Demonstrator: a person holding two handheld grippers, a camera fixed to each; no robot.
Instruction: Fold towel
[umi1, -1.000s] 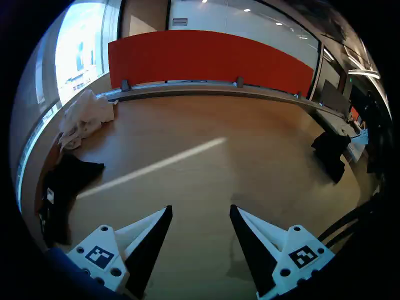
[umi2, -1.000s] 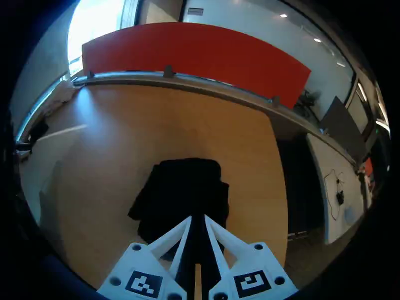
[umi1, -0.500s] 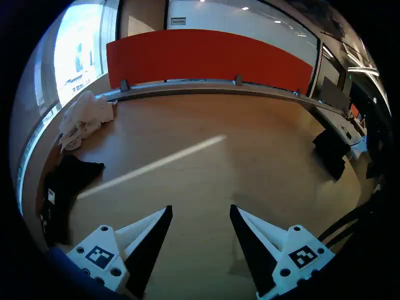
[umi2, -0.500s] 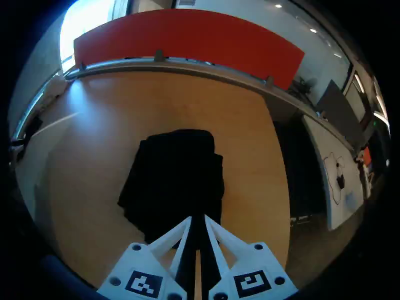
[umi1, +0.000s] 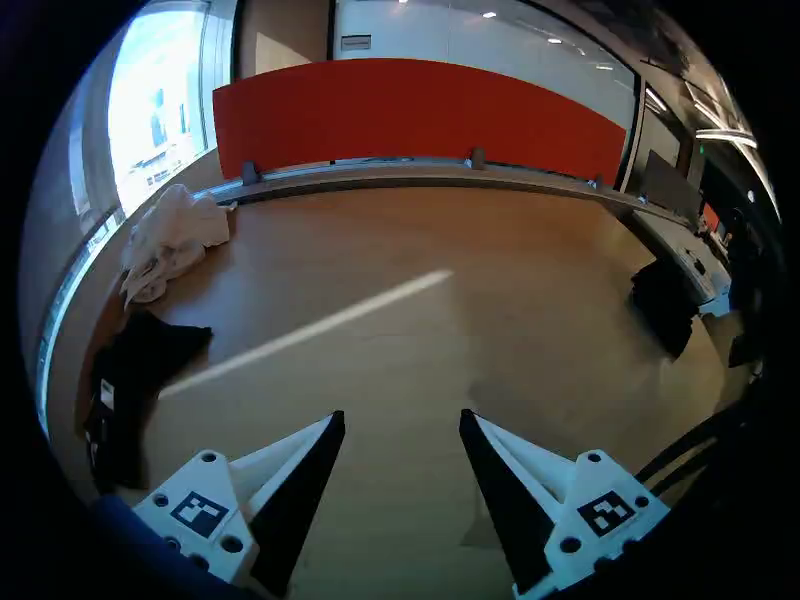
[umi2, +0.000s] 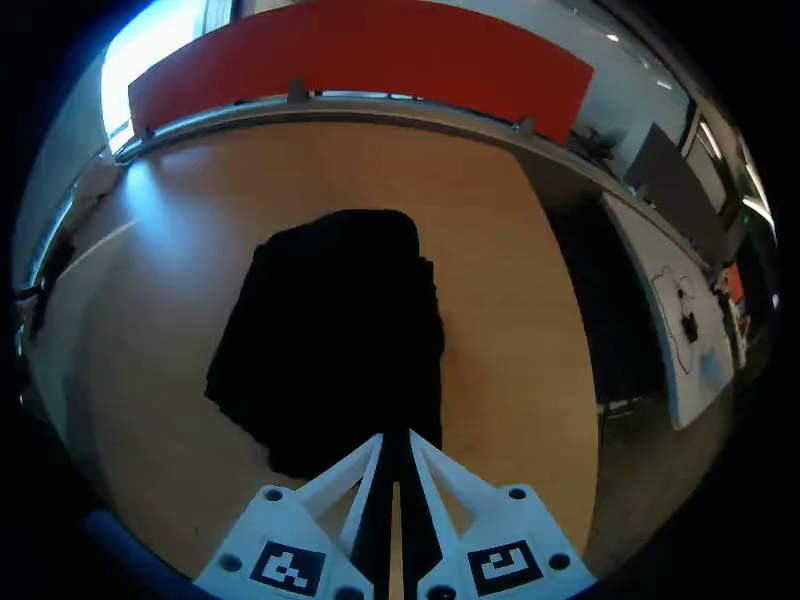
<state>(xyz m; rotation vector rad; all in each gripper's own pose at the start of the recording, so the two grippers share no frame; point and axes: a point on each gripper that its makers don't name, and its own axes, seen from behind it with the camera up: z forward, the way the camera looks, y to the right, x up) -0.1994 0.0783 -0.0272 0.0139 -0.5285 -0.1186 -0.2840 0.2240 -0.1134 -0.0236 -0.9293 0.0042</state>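
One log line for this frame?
left gripper: open, above table | right gripper: shut, tips at near edge of towel, grip unclear | white cloth: heaped on table

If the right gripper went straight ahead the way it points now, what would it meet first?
The black towel, lying on the wooden table just ahead of the right gripper, whose jaws are shut. Depth is unclear, so the tips may already touch it.
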